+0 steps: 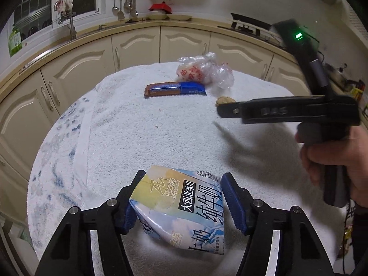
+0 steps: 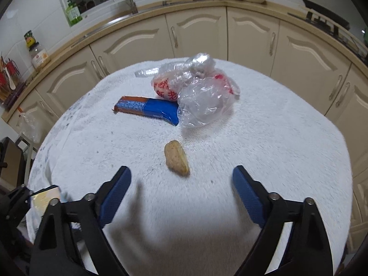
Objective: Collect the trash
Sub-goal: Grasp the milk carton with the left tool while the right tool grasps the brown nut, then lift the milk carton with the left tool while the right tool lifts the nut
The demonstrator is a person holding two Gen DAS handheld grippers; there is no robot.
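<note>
My left gripper (image 1: 181, 184) is shut on a crushed milk carton (image 1: 181, 209) with blue and yellow print, held low over the white towel (image 1: 149, 133). My right gripper (image 2: 181, 179) is open and empty, just above the towel, with a small tan food scrap (image 2: 176, 158) a little ahead of its fingertips. Beyond lie a blue and brown wrapper (image 2: 147, 109) and a crumpled clear plastic bag (image 2: 197, 89) with red print. The wrapper (image 1: 174, 89), the bag (image 1: 204, 71) and the right gripper (image 1: 222, 110) also show in the left wrist view.
The towel covers a round table (image 2: 299, 161). Cream kitchen cabinets (image 2: 195, 30) curve around behind it, with a sink tap (image 2: 131, 0), bottles and hanging utensils on the counter. The carton's corner (image 2: 44, 197) shows at the lower left of the right wrist view.
</note>
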